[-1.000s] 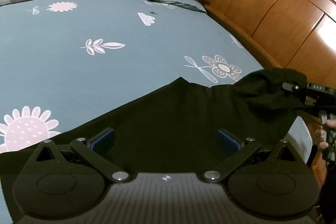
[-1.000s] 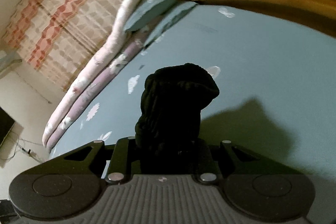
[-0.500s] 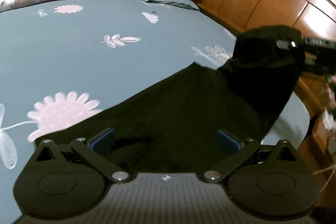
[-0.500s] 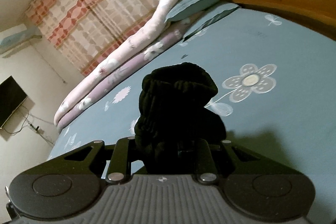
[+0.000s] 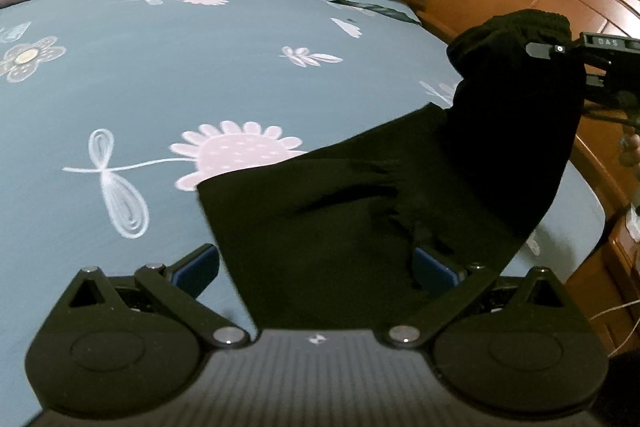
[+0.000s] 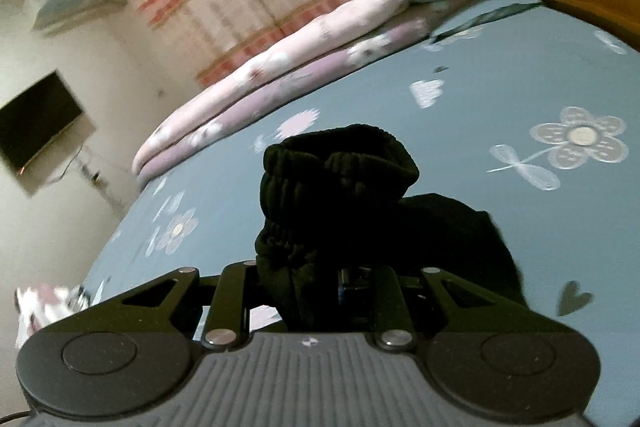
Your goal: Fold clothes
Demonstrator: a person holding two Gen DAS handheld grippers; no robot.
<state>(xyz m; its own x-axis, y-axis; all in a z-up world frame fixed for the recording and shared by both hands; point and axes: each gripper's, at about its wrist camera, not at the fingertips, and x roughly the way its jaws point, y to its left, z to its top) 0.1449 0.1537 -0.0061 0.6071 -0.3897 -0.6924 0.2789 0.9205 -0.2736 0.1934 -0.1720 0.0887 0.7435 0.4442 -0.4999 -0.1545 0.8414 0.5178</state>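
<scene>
Left wrist view: my left gripper (image 5: pixel 316 269) has its jaws spread wide; the black garment (image 5: pixel 384 203) drapes between them, ungripped, slack above the bed (image 5: pixel 120 79). Risk: the slack end slides off. Long axis slants up-right toward my right gripper (image 5: pixel 560 51).

Right wrist view: jaws clenched on the bunched ribbed hem (image 6: pixel 340 163); a thick wad could creep out.
</scene>
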